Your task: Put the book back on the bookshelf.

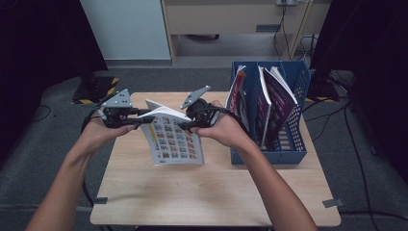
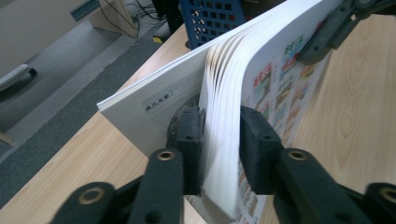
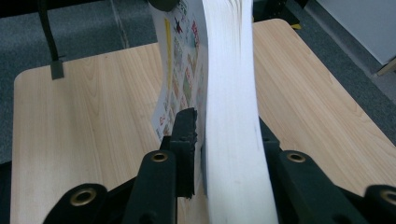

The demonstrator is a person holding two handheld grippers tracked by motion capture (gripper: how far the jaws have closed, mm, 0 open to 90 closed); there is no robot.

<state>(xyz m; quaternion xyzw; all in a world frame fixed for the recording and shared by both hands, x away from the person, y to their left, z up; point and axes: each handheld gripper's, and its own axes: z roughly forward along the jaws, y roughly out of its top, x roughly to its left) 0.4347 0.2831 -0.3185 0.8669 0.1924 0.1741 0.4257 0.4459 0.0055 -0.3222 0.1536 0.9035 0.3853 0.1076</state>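
Observation:
A thick softcover book (image 1: 175,139) with a colourful picture-grid cover hangs upright over the wooden table (image 1: 202,192), bowed and held at its two top corners. My left gripper (image 1: 139,121) is shut on its left edge. My right gripper (image 1: 186,126) is shut on its right edge. In the left gripper view the black pads (image 2: 189,135) clamp the fanned pages of the book (image 2: 224,84), and the other gripper's jaw grips the far corner. In the right gripper view my right gripper (image 3: 229,140) straddles the white page block of the book (image 3: 231,70); its right pad is hidden behind the pages.
A blue mesh file rack (image 1: 269,158) stands at the table's right side with several magazines (image 1: 276,96) upright in it. Bare tabletop (image 3: 84,116) lies below and in front of the book. Grey carpet, cables and dark stands surround the table.

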